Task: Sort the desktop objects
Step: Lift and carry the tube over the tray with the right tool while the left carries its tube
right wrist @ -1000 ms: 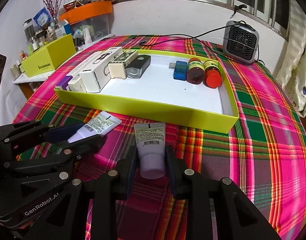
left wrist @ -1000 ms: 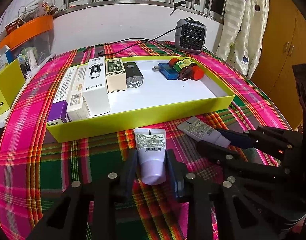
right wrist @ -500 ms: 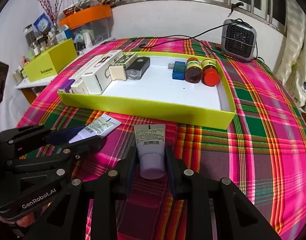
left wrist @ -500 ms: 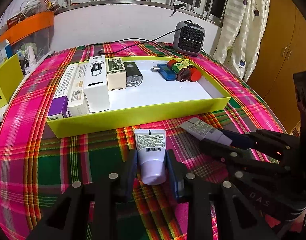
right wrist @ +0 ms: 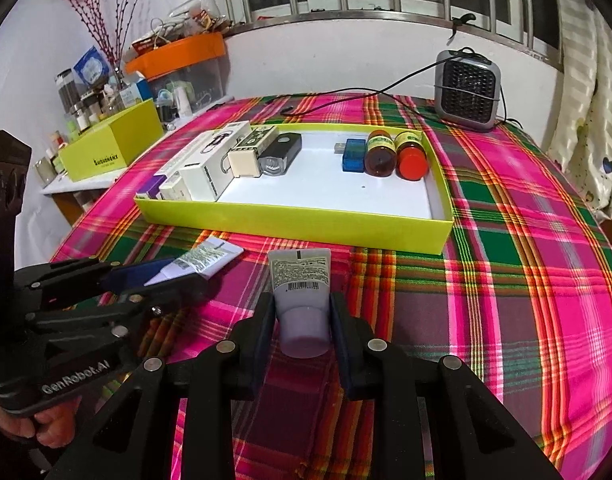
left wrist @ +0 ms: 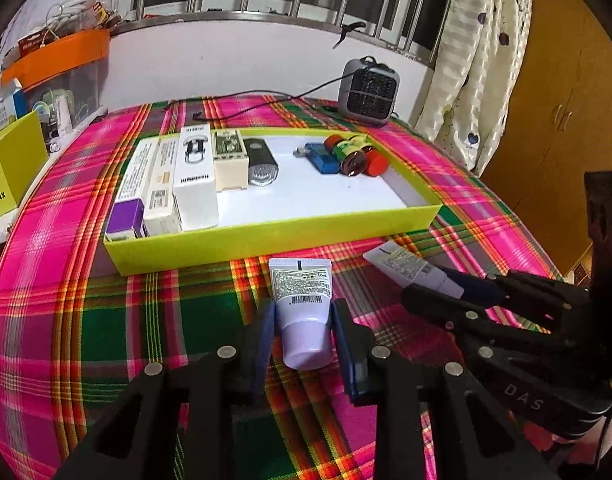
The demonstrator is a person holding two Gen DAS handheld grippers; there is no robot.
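Left gripper is clamped on a lilac tube, cap end between its pads, over the plaid worktop just in front of the yellow-green tray. Right gripper is pinching its own lilac tube the same way. The tray has boxes at its left end and small bottles at its right.
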